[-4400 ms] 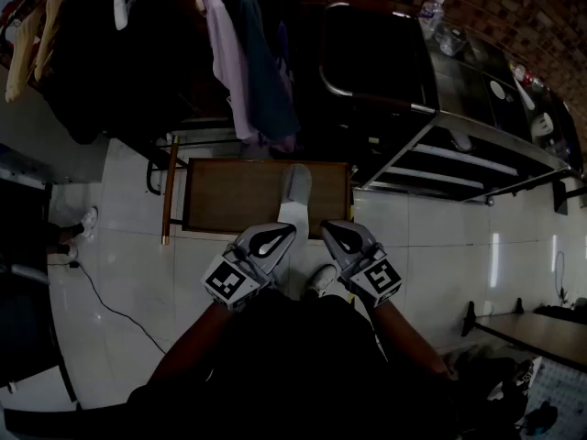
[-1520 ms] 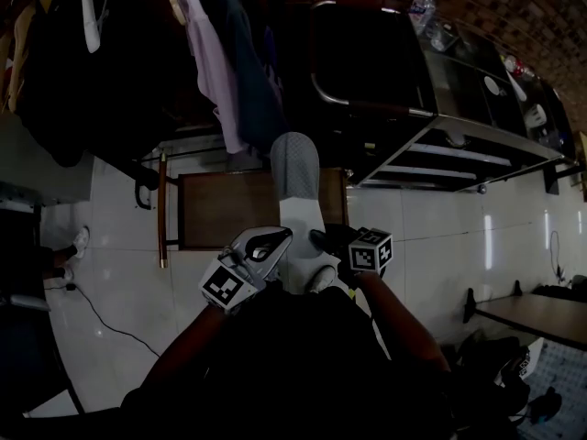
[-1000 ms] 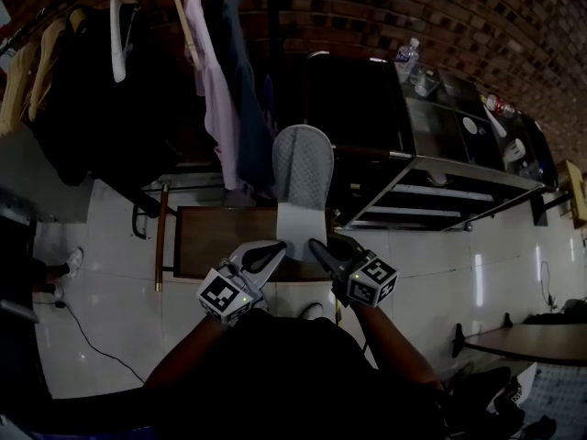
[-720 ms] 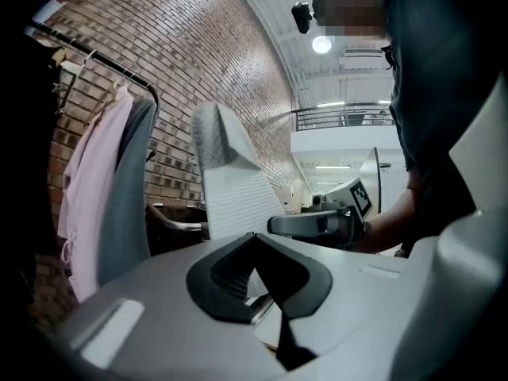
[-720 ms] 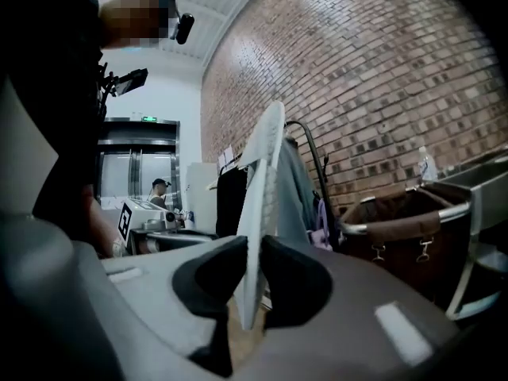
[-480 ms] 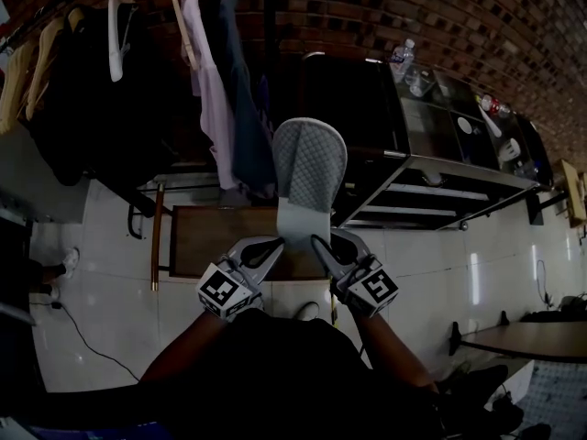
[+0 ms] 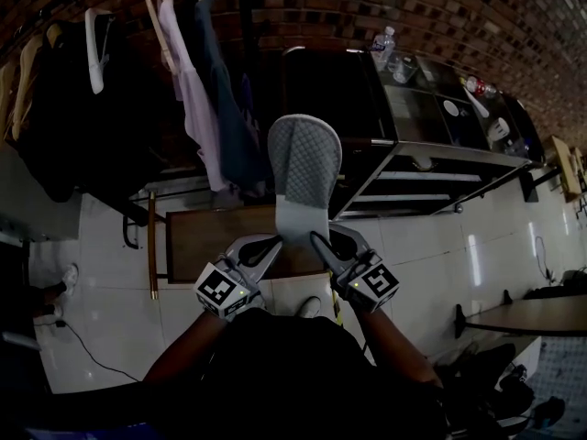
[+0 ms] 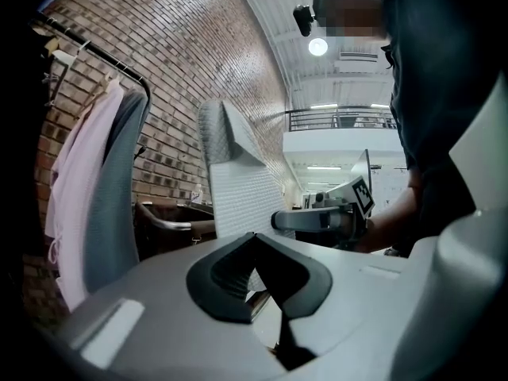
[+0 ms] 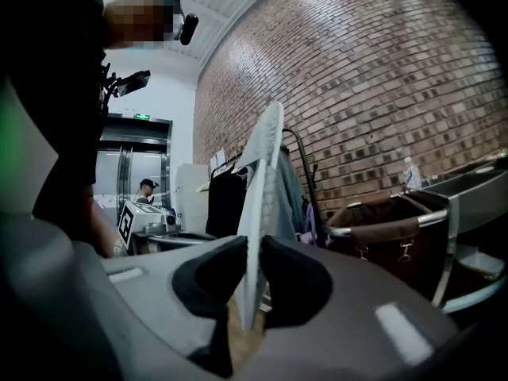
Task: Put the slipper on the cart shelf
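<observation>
A grey quilted slipper [image 7: 305,168] stands upright in the air, toe up, in front of the steel cart [image 7: 440,149] and its lower shelves [image 7: 408,196]. My right gripper [image 7: 318,238] is shut on the slipper's heel end. In the right gripper view the slipper [image 9: 259,213] runs edge-on between the pads of that gripper [image 9: 252,280]. My left gripper [image 7: 273,242] sits just left of the heel with its tips together and nothing between them. From the left gripper [image 8: 255,243] view the slipper [image 8: 238,185] rises beyond the jaws.
A clothes rack with hanging garments [image 7: 183,81] stands at the left. A low brown table [image 7: 215,232] lies on the white tiled floor below the grippers. A dark bin [image 7: 335,81] sits at the cart's left end, with a water bottle [image 7: 383,42] on the cart top.
The slipper, down on the brown table in the earliest frame, now stands raised in the right gripper. Over the last second it has stayed upright while the view shifted toward the cart.
</observation>
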Action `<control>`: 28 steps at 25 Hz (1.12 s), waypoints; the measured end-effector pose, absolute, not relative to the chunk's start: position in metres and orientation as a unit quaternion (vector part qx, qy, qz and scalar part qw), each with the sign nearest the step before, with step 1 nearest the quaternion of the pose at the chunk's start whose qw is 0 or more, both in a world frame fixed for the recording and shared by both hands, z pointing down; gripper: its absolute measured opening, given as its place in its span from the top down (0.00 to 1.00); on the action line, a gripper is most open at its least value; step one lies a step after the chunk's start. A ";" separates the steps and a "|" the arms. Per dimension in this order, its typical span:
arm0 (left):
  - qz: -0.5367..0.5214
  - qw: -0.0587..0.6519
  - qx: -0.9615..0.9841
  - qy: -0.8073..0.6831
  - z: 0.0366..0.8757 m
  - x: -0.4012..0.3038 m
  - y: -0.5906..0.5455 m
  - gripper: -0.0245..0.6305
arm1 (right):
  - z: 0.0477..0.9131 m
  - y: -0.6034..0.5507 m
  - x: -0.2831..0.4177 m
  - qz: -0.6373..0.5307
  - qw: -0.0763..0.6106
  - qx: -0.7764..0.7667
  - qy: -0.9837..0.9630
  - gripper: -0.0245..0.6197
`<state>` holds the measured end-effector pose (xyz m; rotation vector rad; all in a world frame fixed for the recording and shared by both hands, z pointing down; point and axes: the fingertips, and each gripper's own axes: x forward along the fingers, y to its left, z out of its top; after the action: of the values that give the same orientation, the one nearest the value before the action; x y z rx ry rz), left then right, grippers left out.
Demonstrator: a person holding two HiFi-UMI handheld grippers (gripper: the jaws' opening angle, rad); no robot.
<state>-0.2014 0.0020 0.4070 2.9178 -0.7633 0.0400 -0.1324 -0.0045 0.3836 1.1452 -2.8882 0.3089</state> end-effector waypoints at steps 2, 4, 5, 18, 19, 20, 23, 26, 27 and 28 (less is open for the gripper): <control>0.010 0.060 0.968 -0.245 0.405 -0.199 0.000 0.96 | 0.385 -0.005 -0.128 0.100 0.011 0.375 -0.921 0.87; 0.010 0.065 0.970 -0.235 0.404 -0.194 -0.002 0.96 | 0.387 -0.005 -0.122 0.100 0.012 0.387 -0.917 0.87; 0.011 0.068 0.971 -0.228 0.404 -0.192 -0.002 0.96 | 0.388 -0.005 -0.119 0.103 0.013 0.394 -0.913 0.87; 0.018 0.078 0.993 -0.083 0.429 -0.137 0.003 0.96 | 0.414 0.034 -0.047 0.131 0.016 0.544 -0.829 0.87; 0.021 0.079 0.994 -0.071 0.431 -0.130 0.008 0.96 | 0.416 0.040 -0.039 0.132 0.014 0.555 -0.821 0.87; 0.024 0.079 0.995 -0.060 0.433 -0.122 0.014 0.96 | 0.418 0.046 -0.031 0.133 0.011 0.564 -0.815 0.87; 0.029 0.078 0.996 -0.041 0.438 -0.099 0.029 0.96 | 0.421 0.060 -0.006 0.132 0.004 0.583 -0.802 0.87; 0.036 0.075 0.996 -0.033 0.438 -0.073 0.043 0.96 | 0.421 0.071 0.024 0.130 -0.005 0.592 -0.796 0.87; 0.040 0.073 0.996 -0.031 0.438 -0.063 0.047 0.96 | 0.420 0.074 0.036 0.128 -0.010 0.593 -0.795 0.87; 0.043 0.070 0.996 -0.029 0.437 -0.051 0.051 0.96 | 0.419 0.077 0.048 0.125 -0.014 0.594 -0.794 0.87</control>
<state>-0.0514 0.0510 0.4367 2.9964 -0.0883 0.1306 0.0480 0.0773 0.4190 1.8839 -2.5167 0.3976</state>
